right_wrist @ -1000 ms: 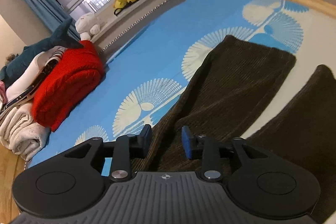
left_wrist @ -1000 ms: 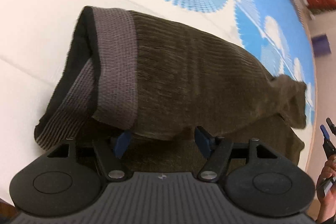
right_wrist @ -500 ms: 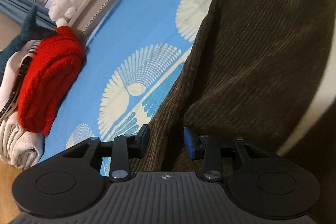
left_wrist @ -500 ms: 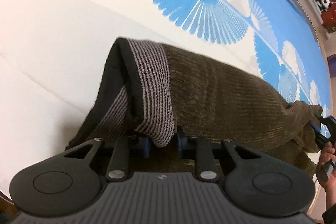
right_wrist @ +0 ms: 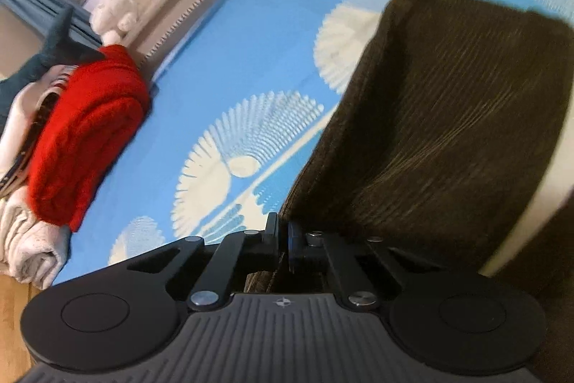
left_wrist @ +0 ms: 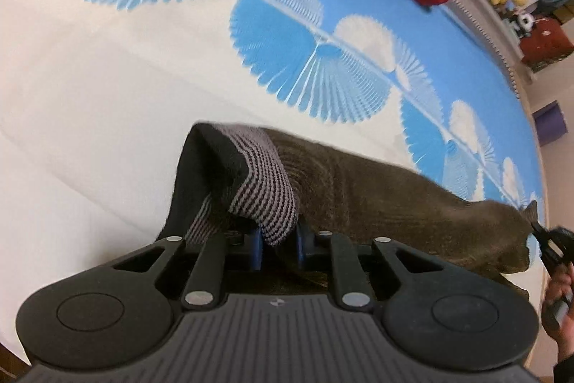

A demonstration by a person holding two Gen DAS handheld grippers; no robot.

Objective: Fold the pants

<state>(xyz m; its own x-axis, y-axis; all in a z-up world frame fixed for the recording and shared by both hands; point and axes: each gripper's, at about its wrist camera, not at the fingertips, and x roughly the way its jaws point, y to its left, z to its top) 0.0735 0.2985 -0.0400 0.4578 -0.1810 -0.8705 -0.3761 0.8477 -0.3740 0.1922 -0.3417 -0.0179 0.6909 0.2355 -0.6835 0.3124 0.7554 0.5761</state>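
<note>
Both grippers, left (left_wrist: 279, 244) and right (right_wrist: 282, 241), have just clamped the pants (left_wrist: 376, 189); folding has barely begun.

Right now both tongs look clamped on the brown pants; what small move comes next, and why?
Probably lift both ends together and carry them across. The left tongs pinch the striped waistband, the right tongs pinch the pants edge, and the cloth between looks slack on the blue-and-white bedspread.
</note>
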